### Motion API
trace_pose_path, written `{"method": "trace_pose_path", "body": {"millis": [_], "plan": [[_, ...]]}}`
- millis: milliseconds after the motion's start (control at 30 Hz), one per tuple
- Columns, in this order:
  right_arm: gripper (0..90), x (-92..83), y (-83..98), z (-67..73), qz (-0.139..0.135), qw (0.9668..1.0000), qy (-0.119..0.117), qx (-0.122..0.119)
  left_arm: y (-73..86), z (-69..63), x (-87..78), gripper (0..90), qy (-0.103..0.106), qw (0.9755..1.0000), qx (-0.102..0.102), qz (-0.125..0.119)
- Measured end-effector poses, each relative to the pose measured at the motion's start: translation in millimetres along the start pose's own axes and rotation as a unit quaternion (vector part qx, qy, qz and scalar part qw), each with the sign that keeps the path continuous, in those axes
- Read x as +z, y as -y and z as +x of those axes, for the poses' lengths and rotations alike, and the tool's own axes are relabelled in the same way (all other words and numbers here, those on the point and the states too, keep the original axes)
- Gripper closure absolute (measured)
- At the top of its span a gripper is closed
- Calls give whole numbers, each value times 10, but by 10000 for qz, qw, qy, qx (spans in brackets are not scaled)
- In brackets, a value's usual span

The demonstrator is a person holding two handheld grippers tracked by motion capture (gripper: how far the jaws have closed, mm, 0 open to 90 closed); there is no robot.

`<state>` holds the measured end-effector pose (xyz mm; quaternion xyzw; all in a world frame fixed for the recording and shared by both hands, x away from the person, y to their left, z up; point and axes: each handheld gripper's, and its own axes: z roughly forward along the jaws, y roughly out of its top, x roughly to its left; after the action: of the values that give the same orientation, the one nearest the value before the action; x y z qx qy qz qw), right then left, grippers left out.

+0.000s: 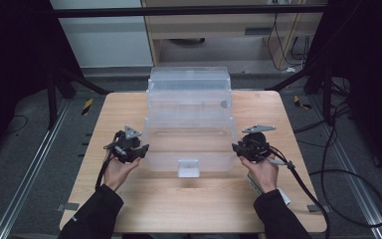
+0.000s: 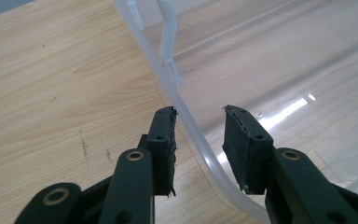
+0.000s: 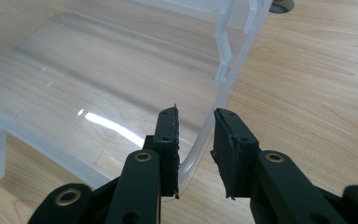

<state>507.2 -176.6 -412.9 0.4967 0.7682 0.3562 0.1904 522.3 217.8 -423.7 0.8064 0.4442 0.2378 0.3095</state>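
Two grippers at one clear box, mid-table.
Left gripper (image 1: 140,149) straddling box (image 1: 189,107) left rim, right gripper (image 1: 237,148) its right rim; both jaw pairs apart, unclamped.

The table (image 1: 129,199) is looked down on from above the person's side in the high view. The clear plastic lid (image 1: 189,144) is seen close up from opposite edges in the two gripper views; its rim (image 2: 191,126) (image 3: 205,135) is shared.
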Motion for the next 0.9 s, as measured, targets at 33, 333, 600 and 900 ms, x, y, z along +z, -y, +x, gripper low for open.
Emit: {"method": "trace_pose_path", "body": {"millis": [33,333,600,900], "plan": [[710,0,0,2,-1,10000,0,5,2,-1,-1,632,-2,10000,-13,-9],[726,-13,8,23,3,10000,50,55,44,-16,-44,648,5,9999,-120,-88],[726,-61,48,76,40,10000,78,-14,111,-59,-120,649,-15,9999,-138,-80],[731,-140,96,132,111,9999,23,-64,171,-99,-181,649,-14,9998,-149,-103]]}}
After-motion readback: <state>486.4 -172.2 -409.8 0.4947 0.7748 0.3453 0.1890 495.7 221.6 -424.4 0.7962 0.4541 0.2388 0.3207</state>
